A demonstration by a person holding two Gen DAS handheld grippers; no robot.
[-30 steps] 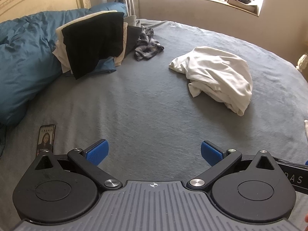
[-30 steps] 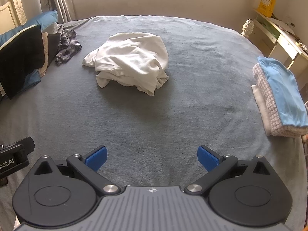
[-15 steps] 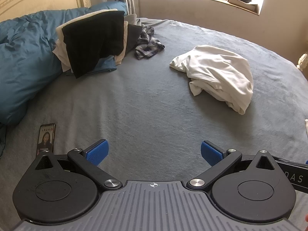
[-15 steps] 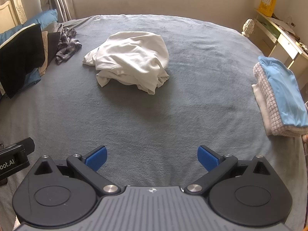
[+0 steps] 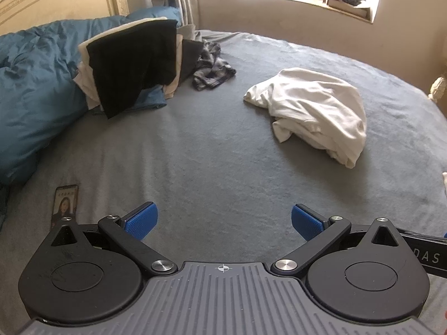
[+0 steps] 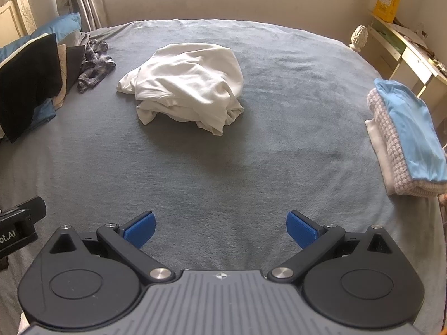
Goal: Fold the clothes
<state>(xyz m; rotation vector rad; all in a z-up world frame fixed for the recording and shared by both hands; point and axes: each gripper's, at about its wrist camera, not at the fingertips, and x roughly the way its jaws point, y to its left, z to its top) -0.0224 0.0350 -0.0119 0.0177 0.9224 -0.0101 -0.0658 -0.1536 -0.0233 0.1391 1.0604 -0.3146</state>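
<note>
A crumpled white garment (image 5: 315, 109) (image 6: 187, 83) lies in a heap in the middle of the grey bed (image 5: 218, 150) (image 6: 223, 167). My left gripper (image 5: 223, 220) hovers open over the near part of the bed, well short of the garment, which sits ahead and to its right. My right gripper (image 6: 220, 227) is open too, with the garment straight ahead and slightly left. Nothing is between either pair of blue pads. A stack of folded clothes (image 6: 408, 136), light blue on top, rests at the bed's right edge.
A pile of unfolded clothes (image 5: 134, 61) (image 6: 30, 83), black on top, leans on a blue duvet (image 5: 33, 89) at the left. A plaid garment (image 5: 212, 69) (image 6: 95, 67) lies beside it. A phone (image 5: 64, 203) rests near the left gripper. A desk (image 6: 405, 50) stands right of the bed.
Both grippers have crept slightly forward toward the white garment, which now appears a little nearer. Both stay open.
</note>
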